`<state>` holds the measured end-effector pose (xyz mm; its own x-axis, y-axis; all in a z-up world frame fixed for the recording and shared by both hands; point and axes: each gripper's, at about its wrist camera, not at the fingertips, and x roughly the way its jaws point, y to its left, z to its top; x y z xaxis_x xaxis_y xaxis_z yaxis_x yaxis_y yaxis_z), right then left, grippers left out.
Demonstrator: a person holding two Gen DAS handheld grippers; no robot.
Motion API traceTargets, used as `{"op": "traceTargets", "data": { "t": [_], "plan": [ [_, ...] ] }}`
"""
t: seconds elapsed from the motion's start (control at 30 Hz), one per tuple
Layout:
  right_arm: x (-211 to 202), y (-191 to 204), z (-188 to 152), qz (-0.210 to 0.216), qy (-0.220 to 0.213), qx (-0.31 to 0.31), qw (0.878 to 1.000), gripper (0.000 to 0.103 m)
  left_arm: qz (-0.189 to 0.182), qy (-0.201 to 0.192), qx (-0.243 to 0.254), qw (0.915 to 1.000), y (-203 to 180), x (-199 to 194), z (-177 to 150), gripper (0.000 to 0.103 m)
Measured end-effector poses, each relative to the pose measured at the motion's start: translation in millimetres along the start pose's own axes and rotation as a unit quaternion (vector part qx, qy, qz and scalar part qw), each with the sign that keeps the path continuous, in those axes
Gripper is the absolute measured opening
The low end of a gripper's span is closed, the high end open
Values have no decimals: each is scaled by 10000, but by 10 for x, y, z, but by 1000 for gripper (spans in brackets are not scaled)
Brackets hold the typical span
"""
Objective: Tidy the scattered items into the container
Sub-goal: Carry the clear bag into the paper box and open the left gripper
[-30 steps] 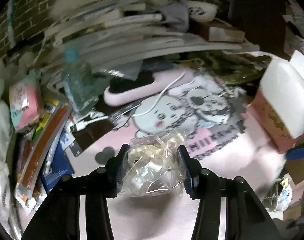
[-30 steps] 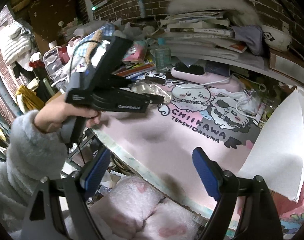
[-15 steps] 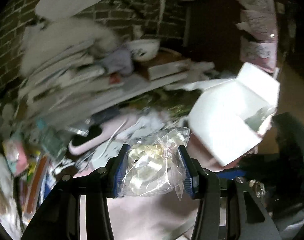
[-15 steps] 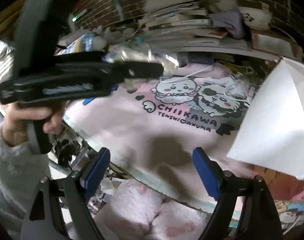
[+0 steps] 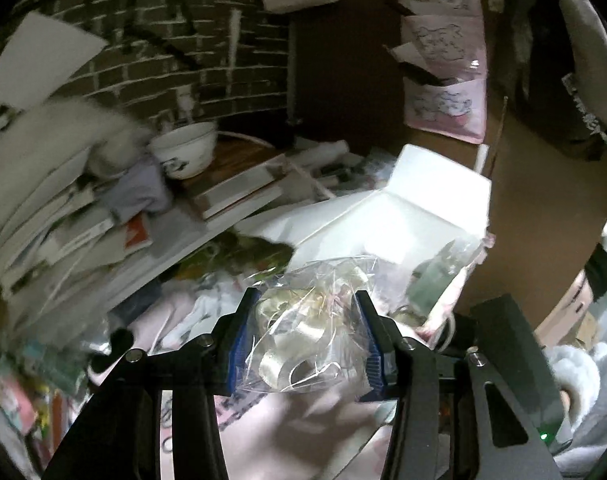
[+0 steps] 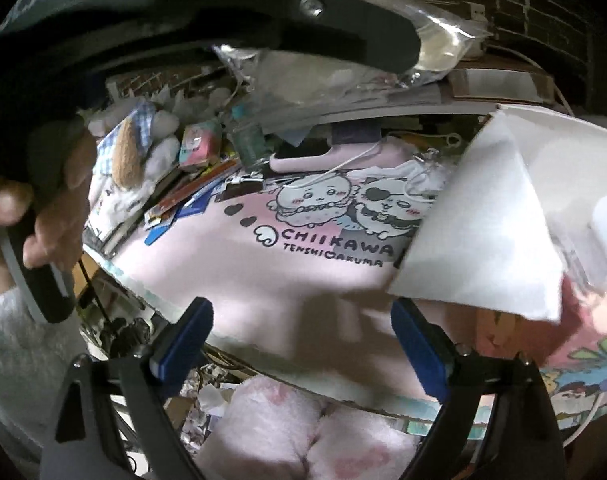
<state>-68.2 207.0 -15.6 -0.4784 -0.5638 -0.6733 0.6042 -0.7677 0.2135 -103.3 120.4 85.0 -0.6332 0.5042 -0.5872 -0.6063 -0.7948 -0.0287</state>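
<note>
My left gripper [image 5: 305,338] is shut on a clear plastic bag of cream ribbon [image 5: 303,334], held in the air above the pink desk mat [image 5: 287,432]. Just beyond it stands the open white box [image 5: 403,220] with its flaps up. From the right wrist view the same bag [image 6: 435,46] hangs at the top under the left gripper's black body. My right gripper [image 6: 299,346] hovers over the mat's near edge [image 6: 263,300], its jaws opening with nothing between them. The white box flap [image 6: 483,220] is at its right.
Stacked books and papers [image 5: 83,200] and a bowl [image 5: 185,152] crowd the back left. A pink device with a white cable [image 6: 327,156], snack packets [image 6: 195,148] and a plush toy [image 6: 127,152] line the mat's far side. A hand [image 6: 43,224] grips the left handle.
My left gripper has lifted the ribbon bag and swung right, so the white box now fills the view ahead. The right gripper's jaws stand slightly wider and it rolled a little.
</note>
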Motion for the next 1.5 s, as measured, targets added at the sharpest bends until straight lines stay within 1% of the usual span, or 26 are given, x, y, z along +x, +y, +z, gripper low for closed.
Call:
{"op": "traceTargets", "data": {
  "t": [0.07,0.17,0.27,0.57,0.73,0.9,1.0,1.17,1.23,1.27,1.33,1.4,1.47,1.5],
  "plan": [
    [-38,-41,-23,62,-26,73,10000,90,-57,36,92,9999,-48,41,72,41],
    [-90,-92,-68,-19,-103,138,9998,90,-256,155,212,9993,-135,156,202,41],
    [-112,-188,-115,113,-92,343,9993,90,-449,304,326,9980,-226,282,318,41],
    [-111,-246,-239,136,-40,349,9993,90,-796,938,618,9905,-487,744,554,41],
    [-133,-288,-279,140,-71,420,9990,90,-771,1408,686,9846,-554,1062,559,41],
    [-178,-328,-322,245,-116,493,9984,90,-717,1813,748,9780,-587,1329,508,41],
    [-207,-331,-351,365,-156,460,9982,90,-588,2059,820,9734,-592,1485,464,41],
    [-258,-348,-378,474,-232,450,9976,90,-541,2312,846,9677,-637,1647,403,42],
    [-266,-368,-379,499,-255,474,9973,90,-451,2341,904,9669,-651,1672,400,42],
    [-270,-378,-381,504,-257,490,9972,90,-455,2348,907,9667,-653,1677,408,43],
    [-271,-396,-381,517,-250,499,9971,90,-434,2344,906,9669,-654,1674,423,49],
    [-273,-411,-381,526,-243,525,9969,90,-393,2304,915,9680,-651,1671,433,62],
    [-281,-406,-377,528,-239,531,9969,90,-413,2257,894,9692,-644,1654,453,69],
    [-285,-404,-376,535,-239,531,9969,90,-418,2234,886,9698,-643,1640,462,70]
  ]
}}
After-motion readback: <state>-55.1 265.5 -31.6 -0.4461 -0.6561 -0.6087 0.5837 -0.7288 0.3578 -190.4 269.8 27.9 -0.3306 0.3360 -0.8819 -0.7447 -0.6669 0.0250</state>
